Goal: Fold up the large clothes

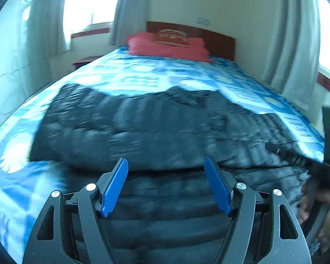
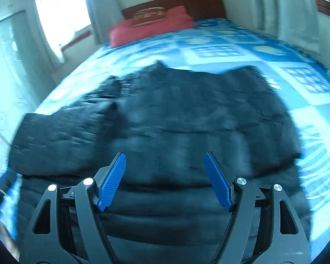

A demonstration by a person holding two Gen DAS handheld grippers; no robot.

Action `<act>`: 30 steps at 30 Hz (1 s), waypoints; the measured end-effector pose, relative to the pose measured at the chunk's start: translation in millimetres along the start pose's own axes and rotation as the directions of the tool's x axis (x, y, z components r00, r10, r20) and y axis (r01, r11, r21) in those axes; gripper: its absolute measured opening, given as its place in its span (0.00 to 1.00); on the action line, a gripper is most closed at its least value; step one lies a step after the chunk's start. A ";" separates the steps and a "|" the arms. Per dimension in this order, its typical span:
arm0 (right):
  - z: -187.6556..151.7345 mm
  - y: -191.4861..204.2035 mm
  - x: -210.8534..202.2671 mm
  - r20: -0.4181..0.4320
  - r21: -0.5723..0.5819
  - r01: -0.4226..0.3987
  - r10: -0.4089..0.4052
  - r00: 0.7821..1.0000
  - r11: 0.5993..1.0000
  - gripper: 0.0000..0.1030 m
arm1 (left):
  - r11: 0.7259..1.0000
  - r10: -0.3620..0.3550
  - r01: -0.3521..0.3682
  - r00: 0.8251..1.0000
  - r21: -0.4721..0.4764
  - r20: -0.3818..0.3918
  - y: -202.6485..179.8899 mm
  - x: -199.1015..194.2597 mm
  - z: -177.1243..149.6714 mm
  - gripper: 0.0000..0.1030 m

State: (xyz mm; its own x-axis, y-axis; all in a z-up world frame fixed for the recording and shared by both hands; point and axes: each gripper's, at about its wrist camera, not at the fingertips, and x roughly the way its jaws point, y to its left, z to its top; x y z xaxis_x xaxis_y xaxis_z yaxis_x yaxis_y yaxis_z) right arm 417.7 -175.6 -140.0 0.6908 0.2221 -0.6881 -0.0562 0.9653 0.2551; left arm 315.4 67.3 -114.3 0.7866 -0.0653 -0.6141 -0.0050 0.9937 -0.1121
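The right gripper hangs at the bottom of the frame, its two blue pads apart, with nothing between them. Under it a dark quilted jacket lies spread on the blue patterned bedsheet. A red pillow rests at the upper centre, before the wooden headboard.

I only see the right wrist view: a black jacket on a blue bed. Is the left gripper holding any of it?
Observer: No. The left gripper has its jaws apart above the black jacket, with nothing between them.
Operator: Anything beside the bed that I'm missing?
Observer: A dark red bedside table stands at the far left side of the bed.
Operator: Is a hand visible there?
Observer: Yes, a hand shows at the lower right edge, by the jacket's right side.
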 end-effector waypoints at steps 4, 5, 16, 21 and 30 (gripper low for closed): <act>6.0 40.7 37.7 -0.061 -0.025 -0.038 0.036 0.998 0.999 0.72 | 0.996 0.041 -0.044 0.999 -0.081 -0.032 40.3 1.5 -6.7 0.69; 6.3 44.2 47.1 -0.085 -0.011 -0.049 0.048 0.995 0.999 0.72 | 0.993 0.047 -0.052 0.998 -0.106 -0.040 50.6 1.6 -8.5 0.69; 29.9 11.0 -5.8 0.028 -0.006 -0.035 0.035 0.999 0.999 0.18 | 0.988 0.082 -0.082 0.997 -0.133 -0.007 87.0 -11.3 -1.4 0.69; 37.7 -58.1 -20.7 0.041 0.019 0.132 -0.133 0.990 0.991 0.18 | 0.987 0.083 -0.086 0.996 -0.137 -0.022 91.3 -1.1 4.3 0.69; 20.4 -122.0 5.5 -0.059 0.059 0.207 -0.203 0.977 0.977 0.22 | 0.990 0.084 -0.090 0.995 -0.105 -0.057 81.4 30.3 19.3 0.69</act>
State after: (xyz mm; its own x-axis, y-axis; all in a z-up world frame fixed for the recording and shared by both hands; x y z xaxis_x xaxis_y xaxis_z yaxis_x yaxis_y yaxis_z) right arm 443.0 -294.9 -161.1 0.6437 0.0289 -0.7647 0.1306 0.9805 0.1469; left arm 350.7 147.9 -126.9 0.7472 0.0135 -0.6645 -0.1404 0.9804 -0.1379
